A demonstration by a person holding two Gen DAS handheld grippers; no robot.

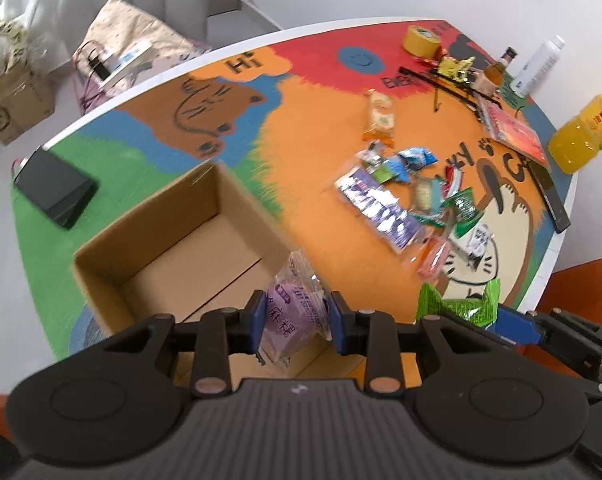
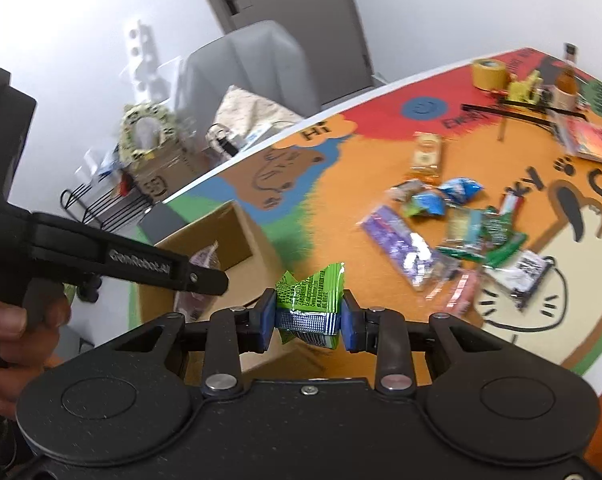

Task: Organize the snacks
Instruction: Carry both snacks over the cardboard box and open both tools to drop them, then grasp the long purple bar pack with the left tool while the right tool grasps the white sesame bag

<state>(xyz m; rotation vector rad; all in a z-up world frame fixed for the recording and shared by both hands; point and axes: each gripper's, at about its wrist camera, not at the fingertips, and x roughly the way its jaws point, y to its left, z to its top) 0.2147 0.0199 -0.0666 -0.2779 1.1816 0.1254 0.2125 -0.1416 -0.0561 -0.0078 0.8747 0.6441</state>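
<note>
Both grippers carry a snack toward the cardboard box.

Left wrist view: the left gripper pinches a purple snack packet and hangs tilted down over the near edge of the open cardboard box, probably for a drop.
Right wrist view: the right gripper pinches a green snack packet just right of the box, level, apparently awaiting its turn; the loose snack pile lies well right of the box on the surface.
</note>
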